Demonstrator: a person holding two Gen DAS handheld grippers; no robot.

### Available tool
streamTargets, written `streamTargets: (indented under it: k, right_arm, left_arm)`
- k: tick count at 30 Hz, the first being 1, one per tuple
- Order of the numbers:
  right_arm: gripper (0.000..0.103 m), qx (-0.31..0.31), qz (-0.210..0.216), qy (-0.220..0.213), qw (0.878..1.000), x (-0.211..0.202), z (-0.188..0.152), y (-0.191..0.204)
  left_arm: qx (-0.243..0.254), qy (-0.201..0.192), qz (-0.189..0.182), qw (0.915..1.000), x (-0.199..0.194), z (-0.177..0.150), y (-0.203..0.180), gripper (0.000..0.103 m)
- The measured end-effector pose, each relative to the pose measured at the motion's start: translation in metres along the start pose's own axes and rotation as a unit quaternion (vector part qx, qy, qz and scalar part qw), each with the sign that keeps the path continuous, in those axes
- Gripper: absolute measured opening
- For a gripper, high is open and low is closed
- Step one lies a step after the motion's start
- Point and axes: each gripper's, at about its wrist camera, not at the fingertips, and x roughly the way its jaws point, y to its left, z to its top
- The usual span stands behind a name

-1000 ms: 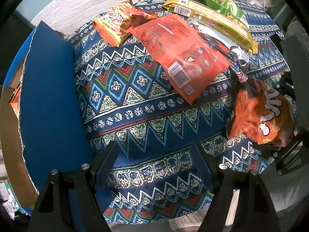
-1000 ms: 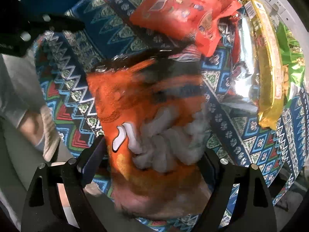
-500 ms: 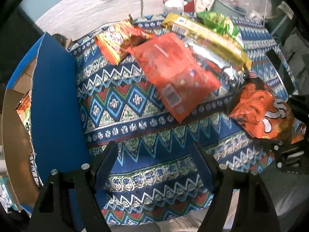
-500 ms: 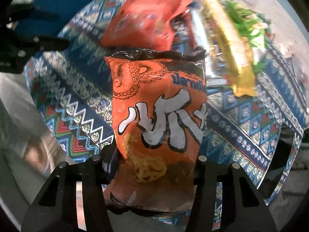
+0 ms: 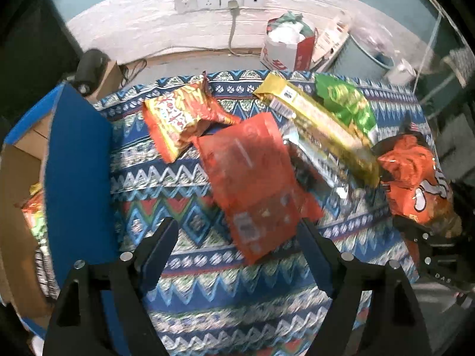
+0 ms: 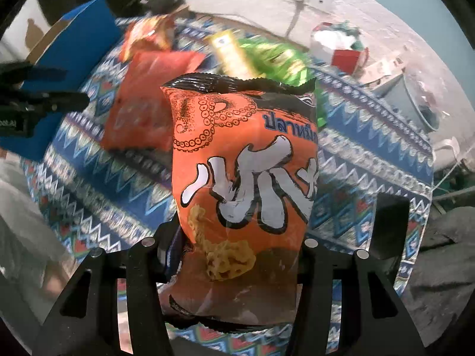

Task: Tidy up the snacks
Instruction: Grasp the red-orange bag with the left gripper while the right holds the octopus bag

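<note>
My right gripper (image 6: 234, 249) is shut on an orange squid-print snack bag (image 6: 246, 172) and holds it upright above the patterned cloth; the bag also shows at the right of the left wrist view (image 5: 415, 184). My left gripper (image 5: 237, 246) is open and empty, low over the cloth (image 5: 184, 192), just in front of a flat red snack bag (image 5: 252, 178). A yellow-red bag (image 5: 181, 115), a long gold pack (image 5: 317, 124) and a green bag (image 5: 344, 103) lie farther back. A blue-sided cardboard box (image 5: 77, 172) stands at the left with snacks inside.
A silver pack (image 5: 317, 163) lies between the red bag and the gold pack. Beyond the table are a wall with sockets (image 5: 213, 0), a red-white paper bag (image 5: 288, 47) and a grey bin (image 5: 365, 53). A black chair (image 6: 389, 225) stands at the right.
My right gripper has closed on the orange bag and lifted it upright off the cloth. My left gripper has risen and tilted up, bringing the wall into view.
</note>
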Motion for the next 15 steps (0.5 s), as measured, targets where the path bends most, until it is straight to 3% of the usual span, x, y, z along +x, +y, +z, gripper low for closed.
streamTargets:
  k: [8,14,15]
  right_arm:
    - [0.053,0.027,-0.010,-0.034,0.999,-0.008,0.037,-0.035]
    - [0.053,0.040,-0.006,-0.043,0.998,-0.004,0.048,-0.048]
    - [0.053,0.042,-0.004,-0.043,0.998,-0.003,0.049,-0.050]
  left_arm:
    - [-0.094,0.026,-0.020,0.9950,0.042,0.027,-0.001,0.083]
    - [-0.100,0.042,0.035,0.9935,0.068,0.035,-0.009,0.084]
    - [-0.098,0.046,0.041,0.9933,0.072,0.036,-0.011,0.088]
